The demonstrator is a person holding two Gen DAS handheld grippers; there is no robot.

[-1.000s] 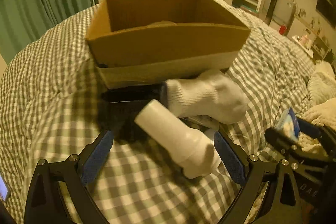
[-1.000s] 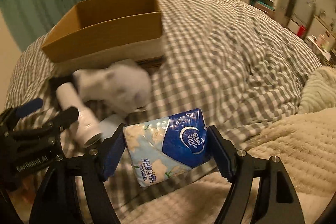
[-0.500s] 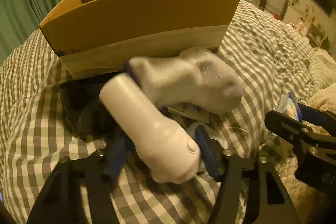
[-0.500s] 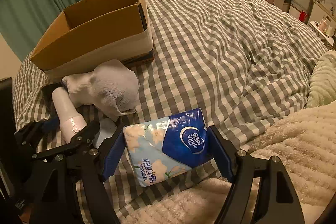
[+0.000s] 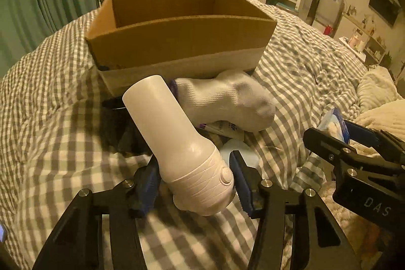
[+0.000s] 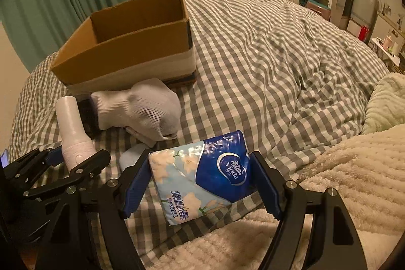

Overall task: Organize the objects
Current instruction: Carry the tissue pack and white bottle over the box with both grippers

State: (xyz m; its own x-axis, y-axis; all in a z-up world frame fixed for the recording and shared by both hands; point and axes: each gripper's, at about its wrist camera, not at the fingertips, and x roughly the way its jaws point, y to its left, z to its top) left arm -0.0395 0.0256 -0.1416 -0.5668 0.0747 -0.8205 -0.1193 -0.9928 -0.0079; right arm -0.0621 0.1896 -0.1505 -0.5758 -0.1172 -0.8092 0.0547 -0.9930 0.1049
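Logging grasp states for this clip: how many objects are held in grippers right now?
2: the white bottle in the left gripper, and the tissue pack in the right gripper.

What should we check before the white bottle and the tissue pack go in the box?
1. Left gripper shut on white bottle: ok.
2. Right gripper shut on tissue pack: ok.
3. Cardboard box open on top: ok.
4. Room inside box: cannot tell, the floor is hidden.
5. White sock clear of the bottle: not ok, it lies right behind it.
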